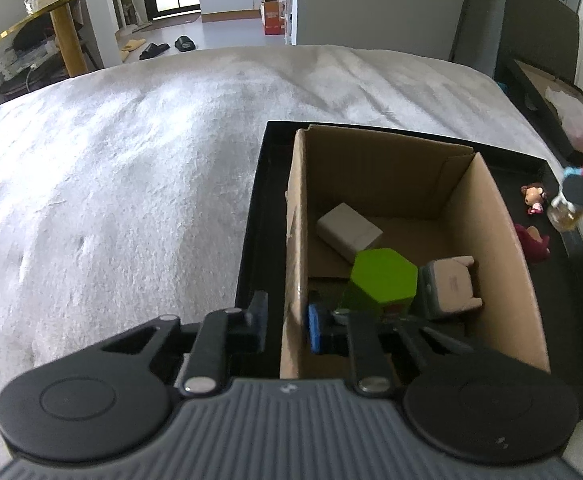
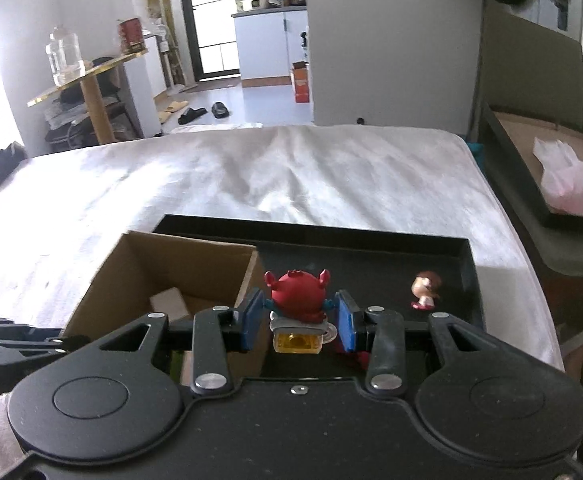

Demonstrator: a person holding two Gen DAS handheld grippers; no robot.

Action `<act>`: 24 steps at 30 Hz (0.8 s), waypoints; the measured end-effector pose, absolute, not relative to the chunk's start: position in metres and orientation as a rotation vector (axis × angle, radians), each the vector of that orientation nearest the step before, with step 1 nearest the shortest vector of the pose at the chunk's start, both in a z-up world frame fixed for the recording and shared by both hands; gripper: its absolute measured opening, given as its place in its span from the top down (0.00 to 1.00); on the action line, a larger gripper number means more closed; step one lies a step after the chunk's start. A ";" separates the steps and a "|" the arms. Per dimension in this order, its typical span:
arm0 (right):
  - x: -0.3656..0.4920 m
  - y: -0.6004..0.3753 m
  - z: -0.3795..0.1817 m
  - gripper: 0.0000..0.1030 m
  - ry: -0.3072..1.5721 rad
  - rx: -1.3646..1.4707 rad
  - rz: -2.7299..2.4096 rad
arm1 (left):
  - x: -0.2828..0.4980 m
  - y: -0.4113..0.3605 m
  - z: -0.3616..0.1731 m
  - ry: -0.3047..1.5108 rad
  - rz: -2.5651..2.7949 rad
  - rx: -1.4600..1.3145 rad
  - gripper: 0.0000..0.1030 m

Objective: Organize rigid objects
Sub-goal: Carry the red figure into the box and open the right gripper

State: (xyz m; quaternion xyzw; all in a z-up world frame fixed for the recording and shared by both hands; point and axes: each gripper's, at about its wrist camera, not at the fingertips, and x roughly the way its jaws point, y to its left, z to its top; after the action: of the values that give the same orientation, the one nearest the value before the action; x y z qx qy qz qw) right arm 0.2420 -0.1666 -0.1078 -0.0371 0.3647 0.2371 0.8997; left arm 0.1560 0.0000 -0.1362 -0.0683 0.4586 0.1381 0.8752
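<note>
Right wrist view is showing the right gripper (image 2: 298,322) pinching a red toy (image 2: 297,300) above the tray (image 2: 467,276) beside the box (image 2: 195,256), whose wall the left gripper (image 1: 287,320) is clamping, so the narrowly pinched toy risks twisting loose and missing the box.

White bed (image 2: 291,168) carries black tray (image 2: 467,264) (near right edge); cardboard box (image 1: 491,216) inside tray.

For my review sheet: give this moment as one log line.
left claw: shut on cardboard box wall | right claw: shut on red figurine, lifted over black tray
</note>
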 end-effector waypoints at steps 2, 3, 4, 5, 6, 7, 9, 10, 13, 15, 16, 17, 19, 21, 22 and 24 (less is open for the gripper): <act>0.240 -0.159 -0.105 0.63 0.749 -0.084 0.502 | 0.155 0.000 -0.136 0.956 0.277 -0.150 0.86; 0.239 -0.155 -0.103 0.63 0.747 -0.087 0.509 | 0.155 0.001 -0.136 0.954 0.272 -0.153 0.87; 0.239 -0.153 -0.103 0.63 0.746 -0.090 0.514 | 0.154 0.000 -0.136 0.954 0.268 -0.156 0.88; 0.238 -0.149 -0.102 0.63 0.745 -0.094 0.521 | 0.154 0.001 -0.136 0.953 0.264 -0.157 0.89; 0.237 -0.145 -0.101 0.63 0.745 -0.097 0.529 | 0.154 0.001 -0.136 0.953 0.261 -0.158 0.89; 0.236 -0.141 -0.100 0.63 0.744 -0.100 0.537 | 0.154 0.001 -0.136 0.953 0.258 -0.160 0.90; 0.233 -0.132 -0.099 0.63 0.745 -0.111 0.555 | 0.153 0.001 -0.137 0.953 0.250 -0.166 0.90; 0.232 -0.129 -0.099 0.63 0.745 -0.114 0.562 | 0.153 0.001 -0.137 0.951 0.248 -0.167 0.91; 0.229 -0.117 -0.098 0.63 0.750 -0.128 0.589 | 0.151 0.003 -0.136 0.948 0.242 -0.173 0.91; 0.227 -0.108 -0.100 0.63 0.754 -0.143 0.611 | 0.150 0.005 -0.136 0.944 0.241 -0.185 0.91; 0.226 -0.105 -0.100 0.63 0.758 -0.147 0.617 | 0.150 0.006 -0.136 0.943 0.240 -0.191 0.91; 0.226 -0.101 -0.101 0.63 0.765 -0.152 0.626 | 0.150 0.007 -0.136 0.942 0.239 -0.200 0.91; 0.225 -0.094 -0.104 0.63 0.780 -0.162 0.640 | 0.150 0.008 -0.135 0.939 0.235 -0.208 0.91; 0.225 -0.087 -0.108 0.63 0.794 -0.169 0.646 | 0.150 0.008 -0.135 0.936 0.232 -0.209 0.91; 0.226 -0.085 -0.110 0.63 0.801 -0.174 0.647 | 0.150 0.009 -0.135 0.935 0.230 -0.210 0.91; 0.226 -0.081 -0.115 0.63 0.812 -0.183 0.646 | 0.149 0.010 -0.135 0.934 0.228 -0.218 0.91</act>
State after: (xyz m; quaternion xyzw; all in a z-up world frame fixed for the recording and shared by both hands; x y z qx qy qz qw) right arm 0.2258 -0.0810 -0.1153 -0.0872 0.3875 0.3080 0.8645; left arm 0.1491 0.0099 -0.1347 -0.1045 0.4485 0.1095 0.8809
